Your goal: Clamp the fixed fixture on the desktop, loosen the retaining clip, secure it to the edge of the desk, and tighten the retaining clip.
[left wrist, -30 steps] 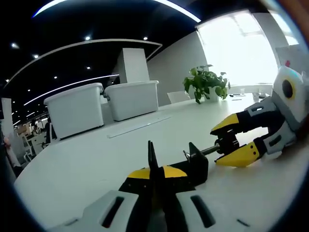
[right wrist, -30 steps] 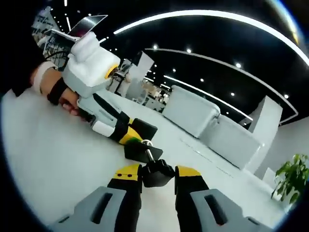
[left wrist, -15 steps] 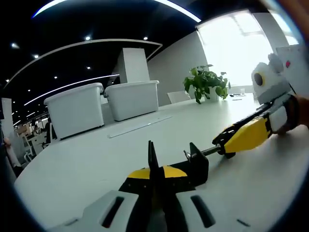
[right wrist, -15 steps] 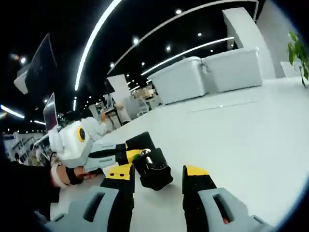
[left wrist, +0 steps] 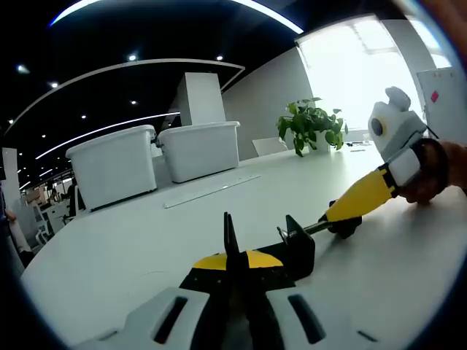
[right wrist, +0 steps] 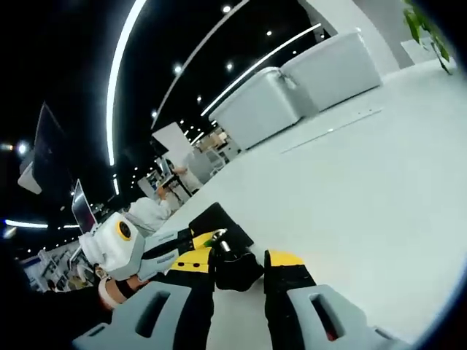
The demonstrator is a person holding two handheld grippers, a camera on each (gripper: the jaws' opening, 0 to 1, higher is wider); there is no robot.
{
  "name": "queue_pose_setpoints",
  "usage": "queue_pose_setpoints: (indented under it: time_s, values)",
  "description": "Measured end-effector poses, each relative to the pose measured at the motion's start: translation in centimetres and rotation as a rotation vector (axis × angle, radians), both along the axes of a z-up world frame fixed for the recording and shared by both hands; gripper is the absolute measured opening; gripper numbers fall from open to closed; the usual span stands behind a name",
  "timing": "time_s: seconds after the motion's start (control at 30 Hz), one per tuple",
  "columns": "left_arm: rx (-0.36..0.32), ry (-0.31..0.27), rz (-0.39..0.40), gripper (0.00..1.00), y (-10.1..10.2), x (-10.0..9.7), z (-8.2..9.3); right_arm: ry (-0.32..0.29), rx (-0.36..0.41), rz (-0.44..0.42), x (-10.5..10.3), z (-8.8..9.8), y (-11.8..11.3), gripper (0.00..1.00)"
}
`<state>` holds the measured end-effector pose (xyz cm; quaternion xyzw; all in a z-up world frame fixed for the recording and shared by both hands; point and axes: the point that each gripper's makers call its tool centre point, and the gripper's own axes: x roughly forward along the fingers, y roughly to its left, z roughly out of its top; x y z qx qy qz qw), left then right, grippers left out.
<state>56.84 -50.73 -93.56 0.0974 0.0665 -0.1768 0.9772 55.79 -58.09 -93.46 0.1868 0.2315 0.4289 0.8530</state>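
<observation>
Black fixture (left wrist: 295, 248), both hand-held grippers clamped.

White desk (left wrist: 131, 248), black clamp fixture (left wrist: 292, 251) on it, two white storage bins (left wrist: 157, 160), potted plant (left wrist: 310, 125) far end

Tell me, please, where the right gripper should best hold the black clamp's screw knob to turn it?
Probably around the black knob at the end of the screw, coming in along the screw's axis as the right gripper does now. The knob juts free of the clamp body, which the left gripper grips, so the jaws can straddle it.
</observation>
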Motion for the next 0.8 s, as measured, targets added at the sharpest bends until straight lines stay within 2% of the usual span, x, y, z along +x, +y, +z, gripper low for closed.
queue_pose_setpoints:
  time_s: [0.23, 0.27, 0.33, 0.47, 0.6, 0.63, 0.67, 0.7, 0.73, 0.8]
  values:
    - [-0.001, 0.0, -0.003, 0.06, 0.0, 0.3, 0.0, -0.321, -0.157, 0.01, -0.3, 0.8, 0.1, 0.23]
    - [-0.001, -0.001, -0.004, 0.06, 0.0, 0.3, 0.0, -0.392, -0.198, 0.011, -0.4, 0.9, 0.2, 0.23]
    - [-0.002, 0.0, -0.003, 0.06, 0.0, 0.3, 0.0, -0.483, -0.247, 0.012, -0.6, 1.1, 0.3, 0.23]
    - [-0.002, 0.001, 0.0, 0.06, 0.0, 0.3, 0.1, -0.613, -0.328, 0.015, -0.6, 1.3, 0.5, 0.23]
    - [-0.003, 0.001, 0.001, 0.06, 0.0, 0.2, 0.1, -0.795, -0.45, 0.018, -1.1, 1.9, 0.6, 0.24]
    - [-0.003, 0.002, 0.001, 0.06, 0.0, 0.3, 0.1, -0.802, -0.457, 0.018, -1.2, 2.0, 0.6, 0.24]
    - [-0.003, 0.002, 0.001, 0.06, 0.0, 0.5, 0.1, -0.875, -0.514, 0.023, -1.4, 2.1, 0.7, 0.24]
    - [-0.003, 0.002, 0.001, 0.06, 0.1, 0.5, 0.1, -0.889, -0.524, 0.024, -1.5, 2.1, 0.7, 0.24]
    - [-0.003, 0.002, 0.002, 0.06, 0.1, 0.5, 0.1, -0.941, -0.567, 0.022, -1.5, 2.2, 0.6, 0.24]
    - [-0.003, 0.002, 0.002, 0.06, 0.1, 0.5, 0.1, -0.981, -0.6, 0.026, -1.7, 2.2, 0.6, 0.25]
